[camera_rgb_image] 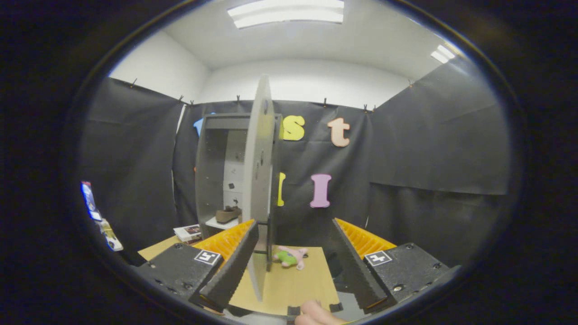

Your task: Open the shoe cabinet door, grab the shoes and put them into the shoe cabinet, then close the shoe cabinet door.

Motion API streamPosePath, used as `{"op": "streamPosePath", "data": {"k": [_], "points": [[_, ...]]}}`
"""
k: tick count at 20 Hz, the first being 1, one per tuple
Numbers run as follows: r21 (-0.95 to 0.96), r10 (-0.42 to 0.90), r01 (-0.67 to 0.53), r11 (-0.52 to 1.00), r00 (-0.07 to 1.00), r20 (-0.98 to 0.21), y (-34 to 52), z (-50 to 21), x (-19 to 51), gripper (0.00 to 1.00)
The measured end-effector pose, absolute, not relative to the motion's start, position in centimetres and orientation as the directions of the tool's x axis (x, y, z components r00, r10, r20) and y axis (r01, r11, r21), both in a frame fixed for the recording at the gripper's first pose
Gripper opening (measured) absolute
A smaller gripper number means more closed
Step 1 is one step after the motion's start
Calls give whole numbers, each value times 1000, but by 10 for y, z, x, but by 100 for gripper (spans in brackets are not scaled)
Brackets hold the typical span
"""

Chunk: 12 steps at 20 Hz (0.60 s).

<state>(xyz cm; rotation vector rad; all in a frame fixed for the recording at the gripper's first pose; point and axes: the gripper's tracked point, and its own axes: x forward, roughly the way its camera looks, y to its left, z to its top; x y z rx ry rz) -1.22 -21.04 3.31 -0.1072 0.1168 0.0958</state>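
The shoe cabinet [216, 176] stands at the back of the wooden table [293, 289], its door [259, 180] swung out edge-on toward you, and a brown shoe [228, 214] already sits on a shelf inside. So you look to be at the closing step (judging by the shoe in place). Your gripper [293, 262] has its fingers spread wide, holding nothing; the door's lower edge sits between them, close by the left finger. Next, press the door's face and swing it shut, clear of the plush toy [289, 257].
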Motion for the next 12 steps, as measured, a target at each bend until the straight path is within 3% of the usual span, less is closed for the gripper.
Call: {"op": "streamPosePath", "data": {"k": [5, 12], "points": [[-57, -19, 13, 998, 994, -106, -282, 31, 10, 100], [-20, 5, -7, 1000, 993, -118, -306, 4, 60, 100]]}}
